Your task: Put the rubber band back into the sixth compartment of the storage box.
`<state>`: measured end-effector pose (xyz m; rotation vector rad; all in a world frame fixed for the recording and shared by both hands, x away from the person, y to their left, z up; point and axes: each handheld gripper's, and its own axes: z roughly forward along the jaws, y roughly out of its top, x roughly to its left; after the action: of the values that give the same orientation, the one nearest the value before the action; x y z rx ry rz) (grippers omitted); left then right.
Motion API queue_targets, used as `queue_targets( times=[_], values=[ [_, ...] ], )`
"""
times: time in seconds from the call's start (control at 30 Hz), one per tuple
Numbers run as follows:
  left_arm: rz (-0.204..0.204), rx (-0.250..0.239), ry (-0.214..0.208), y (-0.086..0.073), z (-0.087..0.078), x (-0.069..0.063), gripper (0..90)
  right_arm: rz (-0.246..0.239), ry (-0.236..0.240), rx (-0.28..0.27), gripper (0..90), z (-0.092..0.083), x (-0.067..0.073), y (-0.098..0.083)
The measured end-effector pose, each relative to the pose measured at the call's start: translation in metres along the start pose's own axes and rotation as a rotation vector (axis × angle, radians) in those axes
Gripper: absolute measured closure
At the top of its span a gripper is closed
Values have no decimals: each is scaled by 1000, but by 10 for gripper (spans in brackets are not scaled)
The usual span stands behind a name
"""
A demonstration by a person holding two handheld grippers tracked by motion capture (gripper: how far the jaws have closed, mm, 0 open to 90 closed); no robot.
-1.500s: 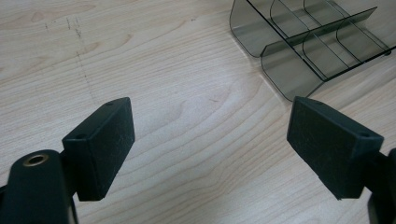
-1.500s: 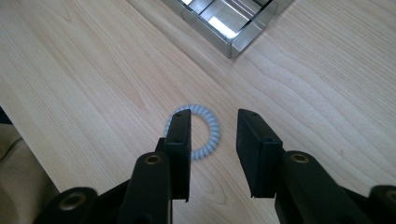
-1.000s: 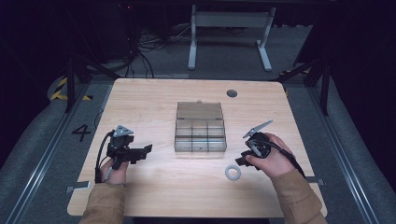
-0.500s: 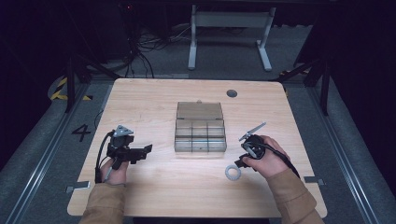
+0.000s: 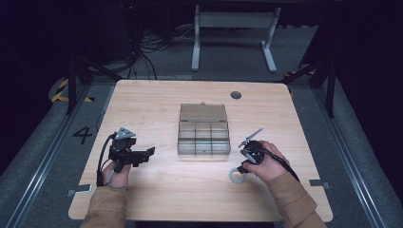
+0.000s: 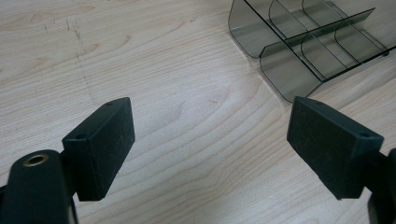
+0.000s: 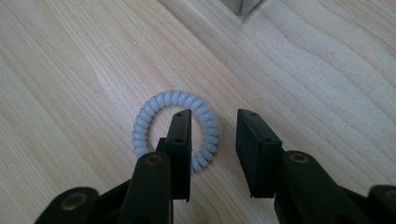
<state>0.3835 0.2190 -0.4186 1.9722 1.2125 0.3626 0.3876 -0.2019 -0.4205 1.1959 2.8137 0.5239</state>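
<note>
Dark floor goes all around a light wooden table [image 5: 157,102]. On the middle of the table sits a clear plastic box [image 5: 203,130] with small rooms inside and its lid lying open at the back.

On the left side, the person's left hand [image 5: 118,172] holds the left gripper [image 5: 142,154] low over the wood. It points sideways at the box. Its two black jaws are spread wide apart, and they hold nothing. Only bare wood lies between them.

On the right side, the right hand [image 5: 266,161] tips the right gripper [image 7: 212,140] down at a pale blue curly hair tie [image 7: 175,128]. The hair tie lies flat on the table, near the front right corner of the box. The jaws are open a little. One jaw is over the hole of the ring and the other is just outside it. They are not squeezing it.
</note>
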Motion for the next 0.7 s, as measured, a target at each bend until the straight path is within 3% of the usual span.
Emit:
queue_targets(
  times=[0.4,0.7],
  values=[
    [0,0,0,0,0,0,158,-33,-27,37,703,10,1,1],
    [-2,0,-1,0,0,0,158,-67,-63,45,777,11,3,2]
  ],
)
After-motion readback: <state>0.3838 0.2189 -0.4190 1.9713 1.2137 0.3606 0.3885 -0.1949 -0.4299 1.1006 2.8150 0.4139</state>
